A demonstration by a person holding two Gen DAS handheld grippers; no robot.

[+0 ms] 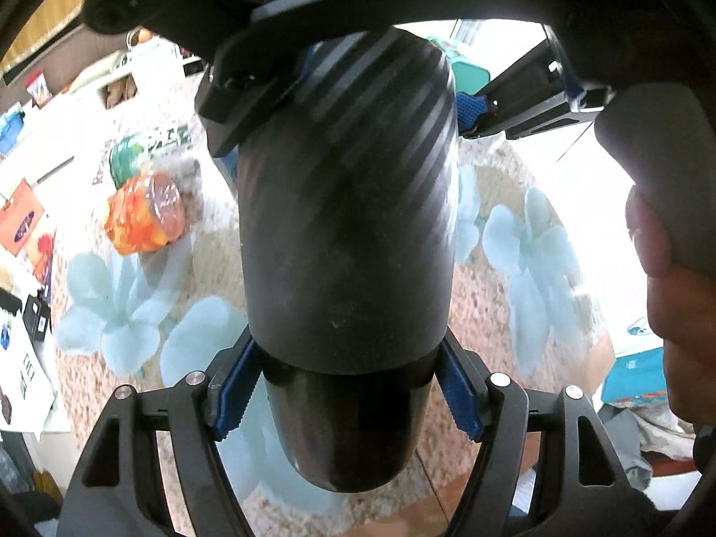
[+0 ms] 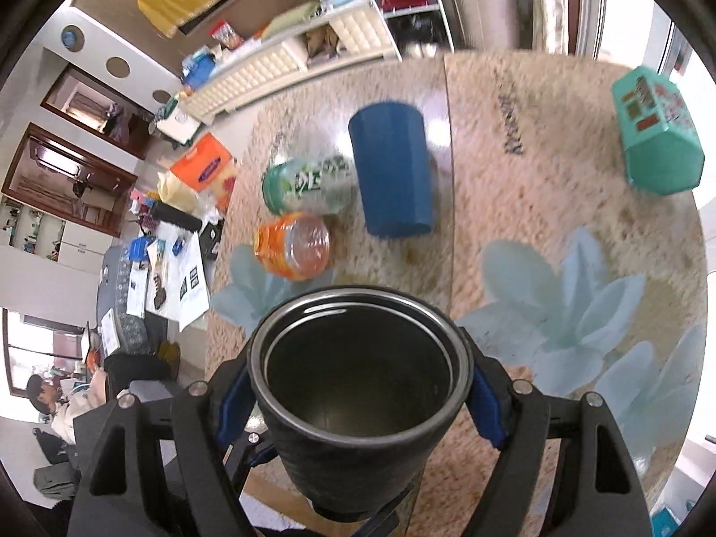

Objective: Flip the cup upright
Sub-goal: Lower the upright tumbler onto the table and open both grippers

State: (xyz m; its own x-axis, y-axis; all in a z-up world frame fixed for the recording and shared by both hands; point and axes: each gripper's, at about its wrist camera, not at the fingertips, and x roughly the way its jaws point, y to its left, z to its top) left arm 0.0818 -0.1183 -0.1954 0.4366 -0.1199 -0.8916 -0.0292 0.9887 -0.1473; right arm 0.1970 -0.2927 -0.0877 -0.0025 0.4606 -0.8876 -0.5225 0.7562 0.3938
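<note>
Currently both grippers clamp the black cup point(image 2: 358, 385) mid-air above the table point(image 2: 559, 188): left gripper point(image 1: 344, 385) near its base, right gripper point(image 2: 358, 389) at the rim. Risk: opposed twisting shears the pads' hold, dropping it onto the bottles point(image 2: 293, 246).

Little lettering here can be read. Dark printed letters sit on the patterned tablecloth point(image 2: 559, 143) in the right wrist view, smeared by blur past reading. The green bottle point(image 2: 308, 185) lying on its side carries large white characters on its label, likewise illegible. The orange box point(image 2: 203, 168) at the table's far edge bears a blue oval logo with white script too small to make out. The teal box point(image 2: 655, 134) shows coloured panels and marks, but no word on it can be read.
</note>
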